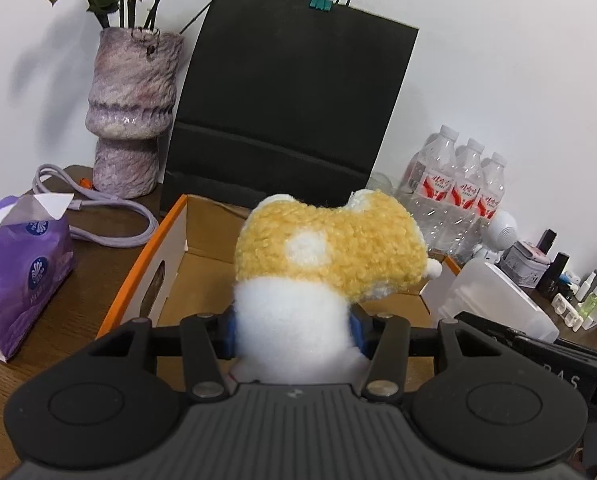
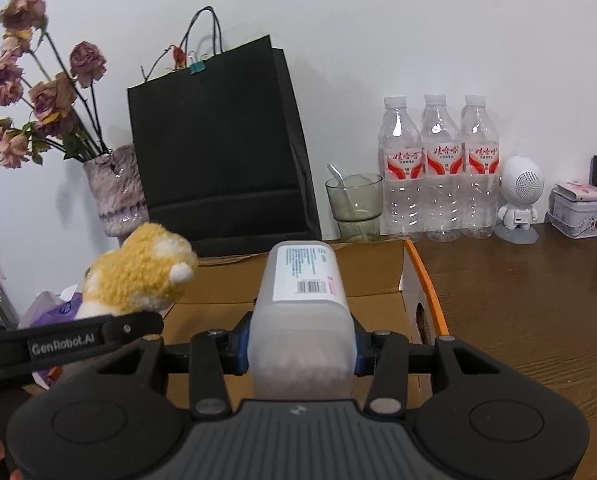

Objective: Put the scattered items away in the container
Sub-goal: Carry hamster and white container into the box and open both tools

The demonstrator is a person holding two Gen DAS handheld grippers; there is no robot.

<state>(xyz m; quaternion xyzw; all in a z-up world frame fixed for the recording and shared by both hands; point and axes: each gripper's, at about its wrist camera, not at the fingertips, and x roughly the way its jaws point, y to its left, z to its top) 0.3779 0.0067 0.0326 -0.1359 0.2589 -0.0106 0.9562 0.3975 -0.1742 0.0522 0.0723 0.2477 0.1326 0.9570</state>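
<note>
Both loads over the open brown cardboard box with orange rim [image 2: 425,276] on the dark wood bench [image 2: 538,300]. Release looks like the step in hand.

Doing it well, my read: get each item fully inside the rim, lower toward the box floor, then open. Drop the jar flat so it doesn't roll or bounce. Keep the two claws clear of each other; they sit close side by side. Plush is soft, so it may cling to a pad; open wide.

Box: fills the middle of both wrist views, interior looks bare where visible. Black paper bag [image 2: 218,140] stands just behind it at 12 o'clock.

Frosted white plastic jar with barcode label [image 2: 304,304]: right claw [image 2: 302,350] is clamped on its near end; jar points to 12 o'clock over the box's right half.

Fluffy yellow-and-white plush toy [image 1: 322,256]: left claw [image 1: 294,334] is clamped on its white lower body; yellow part sticks out at 12 to 1 o'clock over the box's left half. From the right wrist, plush sits at 9 o'clock of the jar.
</note>
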